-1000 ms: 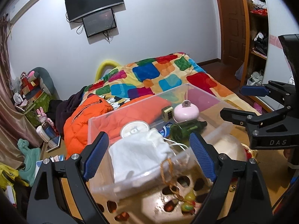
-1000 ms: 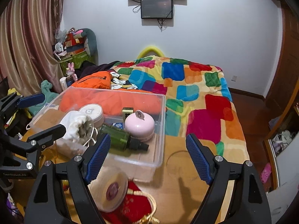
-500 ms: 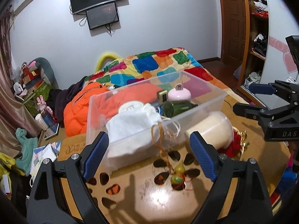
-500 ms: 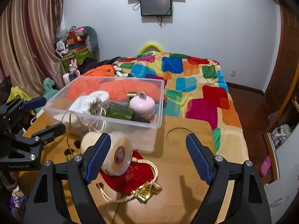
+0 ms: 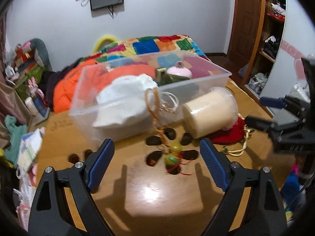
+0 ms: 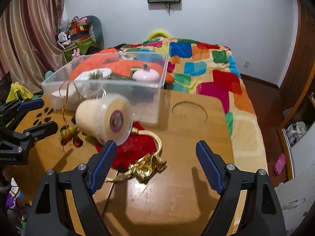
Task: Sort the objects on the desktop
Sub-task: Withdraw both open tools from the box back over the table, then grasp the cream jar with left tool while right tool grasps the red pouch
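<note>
A clear plastic bin [image 5: 198,82] [image 6: 59,82] stands at the back of the wooden table and holds a white cloth bag [image 5: 126,96], a green bottle [image 5: 169,78] and a pink round case [image 5: 179,71] [image 6: 145,74]. In front of it a cream cylindrical tub [image 5: 209,111] [image 6: 104,118] lies on its side, partly on a red pouch [image 6: 137,145] with a gold cord [image 6: 147,165]. A bead charm on a brown cord [image 5: 173,155] [image 6: 68,132] lies left of the tub. My left gripper [image 5: 157,165] is open above the table near the charm. My right gripper [image 6: 154,164] is open over the gold cord.
The wooden table [image 6: 177,196] has flower-shaped cutouts [image 5: 169,132] and a round groove [image 6: 189,110]. Behind it lies a bed with a colourful quilt [image 6: 206,64] and an orange jacket [image 5: 65,84]. Clutter and curtains [image 6: 25,39] are at the left, shelves [image 5: 273,29] at the right.
Both grippers have drawn back from the bin and lowered toward the table. The tub, red pouch and bead charm now sit in full view, farther ahead. Both stayed open.
</note>
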`<action>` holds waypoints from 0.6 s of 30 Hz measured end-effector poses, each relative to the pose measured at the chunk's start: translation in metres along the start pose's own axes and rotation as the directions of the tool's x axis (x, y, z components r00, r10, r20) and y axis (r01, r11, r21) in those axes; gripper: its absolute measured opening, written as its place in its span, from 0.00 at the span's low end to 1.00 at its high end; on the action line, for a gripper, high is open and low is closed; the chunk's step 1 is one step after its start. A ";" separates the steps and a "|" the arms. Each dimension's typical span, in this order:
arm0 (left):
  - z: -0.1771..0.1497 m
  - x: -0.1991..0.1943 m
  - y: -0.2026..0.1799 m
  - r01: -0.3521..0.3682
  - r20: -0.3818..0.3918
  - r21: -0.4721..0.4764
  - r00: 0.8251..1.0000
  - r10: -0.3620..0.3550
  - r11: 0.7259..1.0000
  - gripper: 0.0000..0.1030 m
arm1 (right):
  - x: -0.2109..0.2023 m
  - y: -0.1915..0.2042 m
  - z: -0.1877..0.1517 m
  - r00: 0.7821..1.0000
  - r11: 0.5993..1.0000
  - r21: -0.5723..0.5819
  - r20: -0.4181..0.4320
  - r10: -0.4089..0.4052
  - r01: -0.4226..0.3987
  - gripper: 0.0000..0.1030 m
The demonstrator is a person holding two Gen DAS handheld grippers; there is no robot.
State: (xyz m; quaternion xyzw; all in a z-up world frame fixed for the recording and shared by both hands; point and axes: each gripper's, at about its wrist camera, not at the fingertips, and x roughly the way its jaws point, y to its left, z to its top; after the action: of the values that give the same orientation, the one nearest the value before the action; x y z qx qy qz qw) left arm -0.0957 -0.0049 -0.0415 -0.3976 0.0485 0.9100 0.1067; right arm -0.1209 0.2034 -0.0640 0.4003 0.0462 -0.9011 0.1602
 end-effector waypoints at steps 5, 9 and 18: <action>0.005 0.003 -0.014 -0.003 0.014 0.003 1.000 0.003 1.000 0.86 | 0.013 0.004 -0.008 0.999 1.000 -0.020 -0.040 0.013 -0.014 0.78; 0.013 0.005 -0.027 0.006 0.029 0.015 1.000 -0.006 1.000 0.86 | 0.021 0.007 -0.010 0.998 0.999 -0.031 -0.046 0.042 -0.044 0.78; 0.024 0.022 -0.043 0.030 -0.003 0.014 1.000 -0.029 0.999 0.86 | 0.029 0.016 -0.004 0.993 0.990 -0.083 -0.050 0.110 -0.114 0.66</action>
State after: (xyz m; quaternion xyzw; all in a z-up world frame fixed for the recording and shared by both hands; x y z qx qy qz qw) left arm -0.1175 0.0444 -0.0418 -0.3986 0.0494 0.9075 0.1229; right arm -0.1309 0.1815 -0.0879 0.4152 0.0661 -0.8786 0.2265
